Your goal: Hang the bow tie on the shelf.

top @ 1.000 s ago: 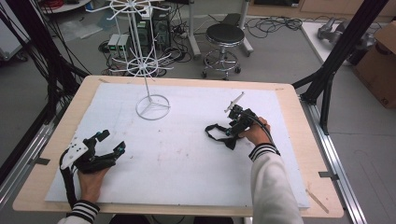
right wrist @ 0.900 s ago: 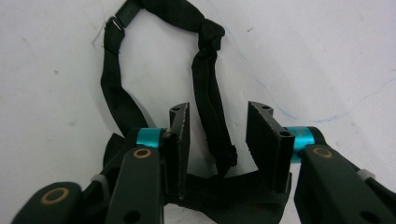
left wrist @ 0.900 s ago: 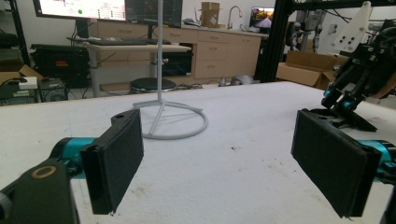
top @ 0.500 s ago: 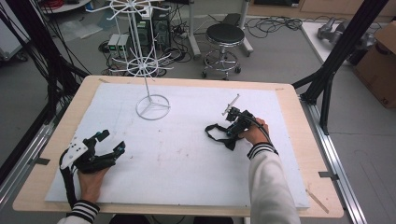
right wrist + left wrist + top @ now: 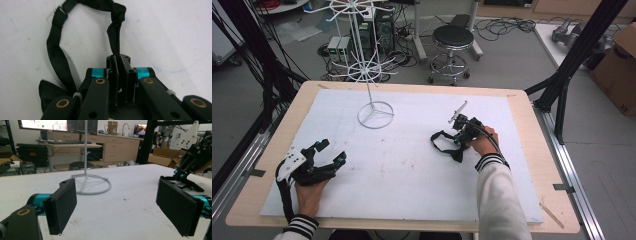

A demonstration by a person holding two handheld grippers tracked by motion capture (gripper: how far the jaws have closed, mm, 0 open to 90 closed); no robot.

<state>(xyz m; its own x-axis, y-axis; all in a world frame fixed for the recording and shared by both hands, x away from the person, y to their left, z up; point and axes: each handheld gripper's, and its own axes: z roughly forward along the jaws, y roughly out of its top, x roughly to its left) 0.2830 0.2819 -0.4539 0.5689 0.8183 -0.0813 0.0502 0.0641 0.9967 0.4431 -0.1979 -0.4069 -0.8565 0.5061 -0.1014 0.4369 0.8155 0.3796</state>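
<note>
On the white foam sheet point(image 5: 412, 170) (stool point(image 5: 453, 37) beyond), the right gripper point(image 5: 119, 72) pinches the black strap point(image 5: 56, 53) right of centre, while the left gripper point(image 5: 117, 205) rests spread wide.

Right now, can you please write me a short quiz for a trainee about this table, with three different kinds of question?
1. True or false: the right tongs are shut on the black strap.
2. Which tongs stand open with nothing between their pads? A) the left tongs B) the right tongs C) both
3. Fill in: the round base of the white wire rack stands on the white ____ that covers the table.

Key
1. True: in the right gripper view the pads pinch a fold of the strap.
2. A: in the left gripper view the pads stand wide apart above the sheet.
3. sheet
</note>
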